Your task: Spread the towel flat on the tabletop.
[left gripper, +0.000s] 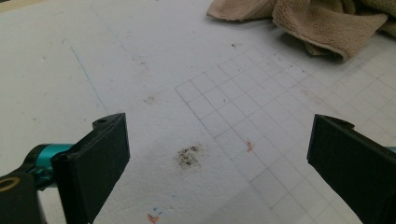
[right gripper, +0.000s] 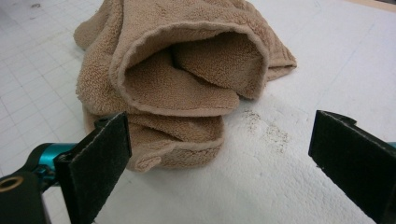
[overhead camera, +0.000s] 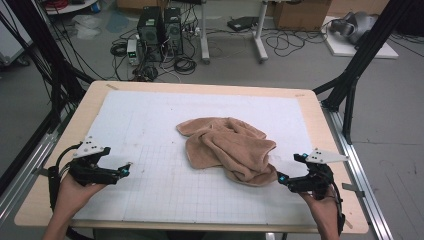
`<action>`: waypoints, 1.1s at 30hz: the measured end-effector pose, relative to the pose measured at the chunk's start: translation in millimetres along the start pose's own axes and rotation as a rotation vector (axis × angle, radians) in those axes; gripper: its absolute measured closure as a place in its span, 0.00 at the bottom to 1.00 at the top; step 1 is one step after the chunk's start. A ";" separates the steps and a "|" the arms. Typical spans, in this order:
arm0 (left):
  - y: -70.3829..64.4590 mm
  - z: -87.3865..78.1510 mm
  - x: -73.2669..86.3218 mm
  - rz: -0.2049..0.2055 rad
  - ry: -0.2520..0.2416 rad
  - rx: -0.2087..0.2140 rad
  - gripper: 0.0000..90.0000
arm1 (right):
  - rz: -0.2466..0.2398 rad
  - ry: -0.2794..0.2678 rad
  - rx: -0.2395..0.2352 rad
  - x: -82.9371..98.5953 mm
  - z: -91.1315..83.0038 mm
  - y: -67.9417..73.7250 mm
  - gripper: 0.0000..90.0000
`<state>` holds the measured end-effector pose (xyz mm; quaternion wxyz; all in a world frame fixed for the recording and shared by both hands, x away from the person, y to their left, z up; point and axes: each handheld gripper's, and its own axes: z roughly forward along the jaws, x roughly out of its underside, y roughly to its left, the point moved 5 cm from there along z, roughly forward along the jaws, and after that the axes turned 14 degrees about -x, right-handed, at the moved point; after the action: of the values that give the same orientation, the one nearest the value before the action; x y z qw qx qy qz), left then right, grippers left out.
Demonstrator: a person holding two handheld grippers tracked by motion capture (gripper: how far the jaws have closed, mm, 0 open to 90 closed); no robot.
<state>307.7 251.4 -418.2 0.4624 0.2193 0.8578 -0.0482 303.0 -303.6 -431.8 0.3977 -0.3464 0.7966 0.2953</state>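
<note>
our right gripper (right gripper: 219,154) sits spread just short of the towel (right gripper: 177,79), near corner dead ahead. left gripper (left gripper: 217,158), also spread, is well apart. towel probably runs diagonally mid-mat (overhead camera: 150,125).

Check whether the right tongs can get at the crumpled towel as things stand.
Probably yes: the right tongs stand open right beside the towel, whose near fold lies just ahead of the jaws with nothing between.
</note>
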 end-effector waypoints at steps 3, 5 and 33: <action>-0.1 0.8 -0.3 0.002 0.005 -0.001 0.07 | 0.001 -0.002 -0.005 -0.1 1.0 -2.1 0.05; 0.0 0.9 -0.6 0.003 0.010 0.002 0.07 | 0.003 -0.003 -0.006 -0.4 1.6 -3.3 0.05; -2.4 -10.0 3.9 0.007 -0.019 0.019 0.09 | -0.010 -0.025 -0.022 -12.4 2.2 3.6 0.05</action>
<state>297.1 253.4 -416.0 0.4685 0.2260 0.8522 -0.0568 306.6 -296.0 -421.9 0.4053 -0.3510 0.7866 0.3063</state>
